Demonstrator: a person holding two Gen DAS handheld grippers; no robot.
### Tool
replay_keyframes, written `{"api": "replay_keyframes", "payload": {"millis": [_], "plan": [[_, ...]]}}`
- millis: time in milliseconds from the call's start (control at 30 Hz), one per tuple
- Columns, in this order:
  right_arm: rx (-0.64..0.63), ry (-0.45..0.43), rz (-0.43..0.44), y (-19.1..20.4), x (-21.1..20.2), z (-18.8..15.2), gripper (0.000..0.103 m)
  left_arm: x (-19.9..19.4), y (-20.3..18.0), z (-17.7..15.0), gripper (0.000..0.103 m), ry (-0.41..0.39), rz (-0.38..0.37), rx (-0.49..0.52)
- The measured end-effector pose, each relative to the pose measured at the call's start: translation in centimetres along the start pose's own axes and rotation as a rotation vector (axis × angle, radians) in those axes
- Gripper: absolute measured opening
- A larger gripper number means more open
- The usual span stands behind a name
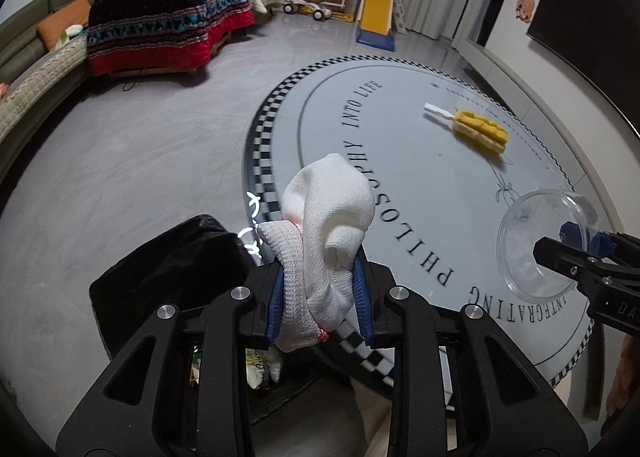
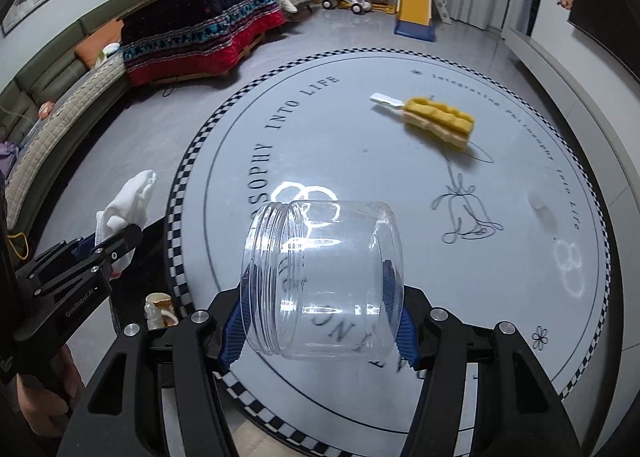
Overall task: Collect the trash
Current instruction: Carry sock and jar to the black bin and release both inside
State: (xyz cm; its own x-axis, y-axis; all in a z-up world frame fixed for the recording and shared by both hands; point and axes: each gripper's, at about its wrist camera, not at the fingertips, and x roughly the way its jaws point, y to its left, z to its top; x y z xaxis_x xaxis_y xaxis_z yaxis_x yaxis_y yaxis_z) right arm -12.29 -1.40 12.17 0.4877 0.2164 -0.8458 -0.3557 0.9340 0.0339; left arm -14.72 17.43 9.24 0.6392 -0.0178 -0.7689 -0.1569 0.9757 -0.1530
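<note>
- Two grippers are seen above a round glass table [image 2: 520, 161], and each one is closed on a thing.
- The left gripper [image 1: 320, 297] is pinching a white knitted cloth [image 1: 328, 241] between its blue pads [image 1: 362, 297]; the cloth is bunched and stands up above the fingertips, with a small pink mark at its lower edge.
- This cloth is held over the left edge of the table, just beside its checkered border [image 1: 264, 161].
- Under the left gripper a black trash bag [image 1: 168, 269] is seen on the grey floor [image 1: 132, 161], beside the table; some crumpled wrappers [image 1: 256, 371] are visible inside it.
- The right gripper [image 2: 320, 309] is clamped on a clear plastic jar [image 2: 320, 281]; its blue pads [image 2: 404, 329] are pressed against the two sides of the jar.
- The jar is held on its side above the near part of the table, with the threaded mouth turned to the left. No lid is on it.
- A yellow toy ice pop [image 2: 436, 119] with a white stick is lying on the far part of the table, well apart from both grippers.
- In the right wrist view a crumpled paper cup [image 2: 160, 309] is seen low beside the table edge, near the bag.
- Behind the table, a sofa [image 2: 60, 97], a low table under a patterned quilt [image 2: 200, 37] and a toy slide [image 2: 416, 5] are visible.
</note>
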Motion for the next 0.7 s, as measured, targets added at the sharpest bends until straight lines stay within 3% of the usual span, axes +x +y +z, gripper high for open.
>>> {"api": "replay_keyframes", "payload": {"millis": [400, 700], "plan": [[-0.2, 0.053, 0.151, 11.5, 2.2, -1.8, 0.061, -3.6, 10.6, -4.8, 0.029, -0.023, 0.147, -0.172], [-0.29, 0.136, 0.225, 17.6, 5.0, -3.9, 0.061, -3.0, 16.4, -9.3, 0.029, 0.036, 0.199, -0.296]]}}
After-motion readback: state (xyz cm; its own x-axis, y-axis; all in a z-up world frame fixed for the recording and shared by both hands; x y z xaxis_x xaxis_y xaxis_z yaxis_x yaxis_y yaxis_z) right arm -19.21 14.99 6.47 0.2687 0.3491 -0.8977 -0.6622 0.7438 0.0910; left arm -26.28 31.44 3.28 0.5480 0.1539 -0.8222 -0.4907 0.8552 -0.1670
